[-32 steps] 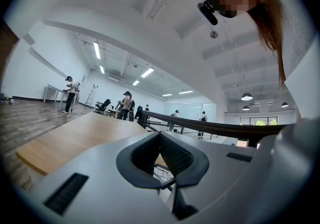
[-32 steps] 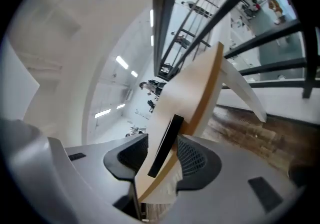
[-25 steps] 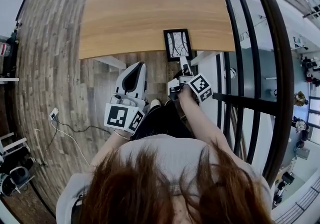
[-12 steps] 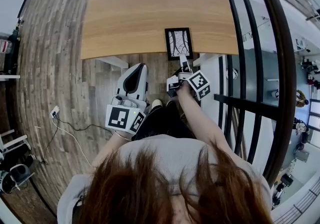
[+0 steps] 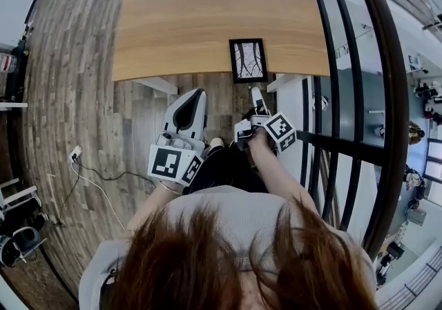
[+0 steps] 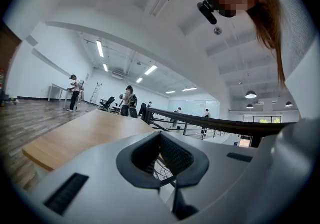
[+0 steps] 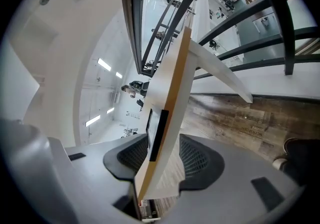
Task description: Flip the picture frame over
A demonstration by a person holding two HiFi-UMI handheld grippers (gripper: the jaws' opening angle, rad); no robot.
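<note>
Head view: frame (image 5: 247,60) lies picture-side up on the desk (image 5: 193,18), at the near edge and just ahead of the right tongs (image 5: 257,94). The tips are close to that edge but apart from the frame. Left tongs (image 5: 190,105) hang lower and further out, well off the frame.

Left gripper view: the tips meet at the far end, with nothing held. Only desk top and railing lie ahead.

Right gripper view: the tongs are rolled on their side and spread wide, empty. The desk edge and the frame's black rim run straight through the gap, beyond the pads (image 7: 200,160).

Step looks like the approach; the flip is not started. Next move calls for pushing the right tongs forward over the frame's near rim without catching the desk edge, then closing, lifting and rolling.
</note>
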